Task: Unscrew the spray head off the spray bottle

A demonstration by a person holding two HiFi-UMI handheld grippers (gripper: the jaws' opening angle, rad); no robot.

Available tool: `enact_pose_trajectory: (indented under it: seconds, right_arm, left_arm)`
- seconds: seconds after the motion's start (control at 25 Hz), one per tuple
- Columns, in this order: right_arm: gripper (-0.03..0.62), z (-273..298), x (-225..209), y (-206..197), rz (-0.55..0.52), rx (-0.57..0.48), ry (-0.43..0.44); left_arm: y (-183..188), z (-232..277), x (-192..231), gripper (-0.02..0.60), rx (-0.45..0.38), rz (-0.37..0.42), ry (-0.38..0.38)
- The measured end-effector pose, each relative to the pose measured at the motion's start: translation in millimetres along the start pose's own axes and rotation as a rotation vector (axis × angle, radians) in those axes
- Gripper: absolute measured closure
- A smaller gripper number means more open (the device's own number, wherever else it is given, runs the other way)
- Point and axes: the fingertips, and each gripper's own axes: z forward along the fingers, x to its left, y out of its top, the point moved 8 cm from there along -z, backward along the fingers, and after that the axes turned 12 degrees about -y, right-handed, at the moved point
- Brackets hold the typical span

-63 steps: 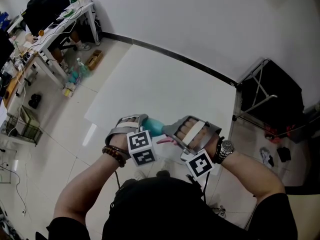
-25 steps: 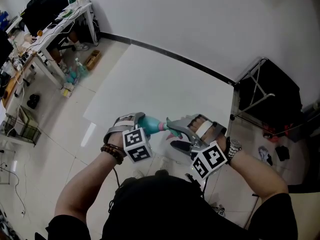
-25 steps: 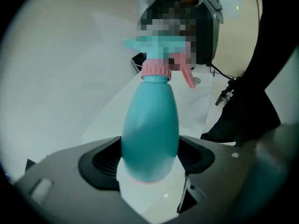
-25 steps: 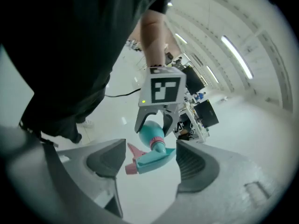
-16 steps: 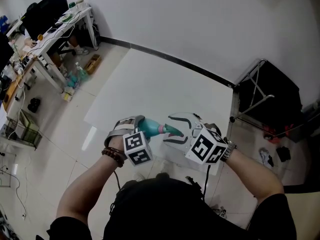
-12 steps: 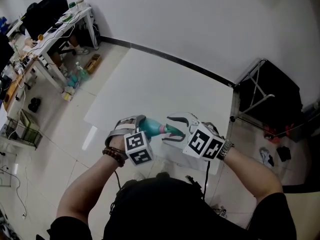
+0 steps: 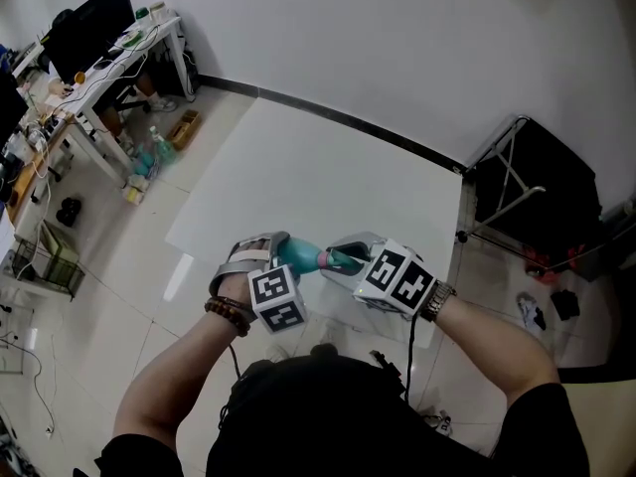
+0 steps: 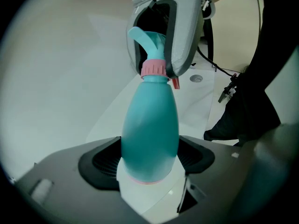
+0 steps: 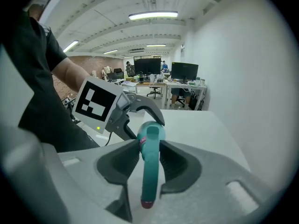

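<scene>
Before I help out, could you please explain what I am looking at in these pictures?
No robot here: a person holds a two-jaw gripper in each hand. One camera sits on the person's head looking down; one rides on each gripper, looking along its jaws. The left gripper clamps the teal spray bottle by its body, over the white table, whose visible part is bare. The right gripper has just been closing its jaws, which now press on the spray head just past the pink collar.

Wall (image 7: 397, 48): white — a dark strip (image 7: 348, 122) along its bottom.
Floor (image 7: 99, 266): shiny pale tiles.
Worktop (image 7: 308, 177): big, white.
Desk (image 7: 119, 53): far left — dark screen (image 7: 94, 23) on it.
Lights (image 9: 153, 16): long bright bars overhead.
</scene>
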Motion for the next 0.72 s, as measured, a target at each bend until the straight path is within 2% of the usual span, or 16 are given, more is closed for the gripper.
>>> enact_pose_trajectory:
  seconds: [0.08, 0.16, 0.44, 0.72]
  right_arm:
    - [0.470, -0.7, 0.2, -1.4, -0.014, -0.004, -0.001]
    - [0.471, -2.5, 2.8, -3.3, -0.083, -0.005, -0.015]
    - [0.474, -2.3, 17.5, -9.6, -0.489, -0.002, -0.098]
    - [0.474, -0.4, 37.1, -22.5, -0.964, 0.001, -0.222]
  left_arm:
    - [1.2, 0.8, -0.6, 0.181, 0.005, -0.002, -0.008]
    - [3.0, 2.2, -2.5, 0.181, 0.006, -0.003, -0.026]
    - [5.3, 6.4, -5.7, 0.181, 0.020, 0.002, -0.080]
    - [7.4, 13.7, -9.9, 0.181, 0.016, 0.006, -0.138]
